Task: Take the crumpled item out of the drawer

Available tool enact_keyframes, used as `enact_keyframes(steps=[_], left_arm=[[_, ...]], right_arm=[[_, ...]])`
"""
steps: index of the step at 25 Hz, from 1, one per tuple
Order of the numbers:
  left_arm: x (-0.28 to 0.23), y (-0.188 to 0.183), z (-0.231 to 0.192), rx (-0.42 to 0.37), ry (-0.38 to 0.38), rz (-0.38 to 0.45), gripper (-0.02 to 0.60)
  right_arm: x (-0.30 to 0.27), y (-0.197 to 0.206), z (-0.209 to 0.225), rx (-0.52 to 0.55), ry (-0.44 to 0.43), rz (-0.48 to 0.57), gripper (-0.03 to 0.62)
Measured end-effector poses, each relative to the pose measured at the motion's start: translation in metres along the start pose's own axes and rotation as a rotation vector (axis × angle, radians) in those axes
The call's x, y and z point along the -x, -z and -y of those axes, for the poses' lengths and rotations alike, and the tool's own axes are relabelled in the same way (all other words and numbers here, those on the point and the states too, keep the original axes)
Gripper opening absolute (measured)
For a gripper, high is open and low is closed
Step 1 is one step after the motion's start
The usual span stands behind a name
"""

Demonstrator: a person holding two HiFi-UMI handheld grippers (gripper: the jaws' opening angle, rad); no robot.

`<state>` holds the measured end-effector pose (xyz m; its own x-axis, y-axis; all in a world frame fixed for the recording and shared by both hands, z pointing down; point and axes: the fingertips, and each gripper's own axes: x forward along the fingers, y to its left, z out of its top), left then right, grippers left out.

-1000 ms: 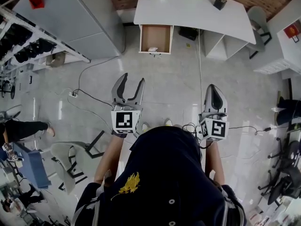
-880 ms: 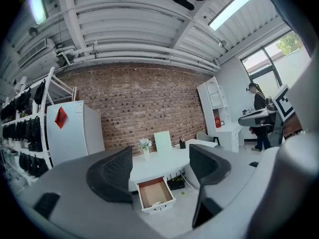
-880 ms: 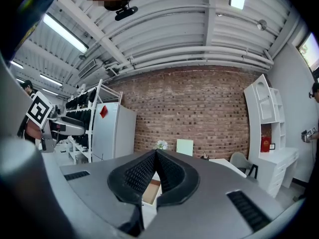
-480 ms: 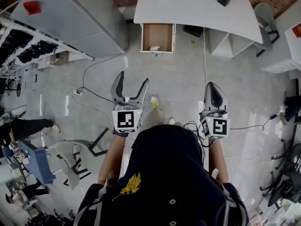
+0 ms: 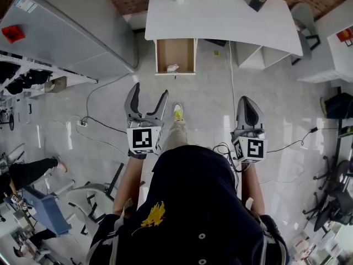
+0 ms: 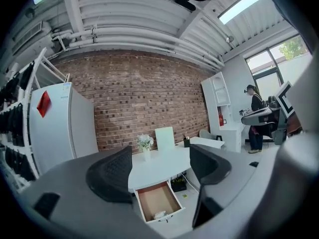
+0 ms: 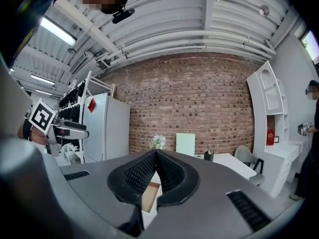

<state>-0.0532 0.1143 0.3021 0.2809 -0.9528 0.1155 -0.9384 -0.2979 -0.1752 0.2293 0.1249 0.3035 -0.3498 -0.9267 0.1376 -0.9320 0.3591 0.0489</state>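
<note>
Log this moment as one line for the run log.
left tool: open, empty | right tool: shut, empty | crumpled item: in open drawer, untouched

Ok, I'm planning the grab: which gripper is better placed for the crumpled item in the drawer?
Left, probably. The left gripper is open and lines up with the drawer holding the crumpled item; the right gripper is shut and farther aside.

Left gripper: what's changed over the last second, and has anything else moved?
The left gripper has spread its jaws wider, with nothing between them. The person has stepped toward the desk, one shoe now forward. Unchanged: right gripper shut, drawer open, crumpled item lying at its front end, untouched.
</note>
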Motion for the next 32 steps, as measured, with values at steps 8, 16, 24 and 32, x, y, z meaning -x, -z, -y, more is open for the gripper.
enact_keyframes(steps=[8,16,24,32], left_arm=[[-0.129,-0.003,-0.078,0.052,0.094,0.053,0.362],[-0.212,0.007,-0.119,0.066,0.145,0.059,0.362],[-0.269,0.051,-0.094,0.086,0.160,-0.063,0.362],[-0.284,0.130,-0.087,0.109,0.168,-0.199,0.362]], right_arm=[[-0.141,-0.030,0.002,-0.025,0.080,-0.014,0.028],[-0.226,-0.037,-0.002,-0.023,0.095,-0.039,0.028],[-0.277,0.011,0.017,-0.061,0.026,-0.142,0.028],[-0.326,0.066,0.000,-0.049,-0.041,-0.186,0.028]])
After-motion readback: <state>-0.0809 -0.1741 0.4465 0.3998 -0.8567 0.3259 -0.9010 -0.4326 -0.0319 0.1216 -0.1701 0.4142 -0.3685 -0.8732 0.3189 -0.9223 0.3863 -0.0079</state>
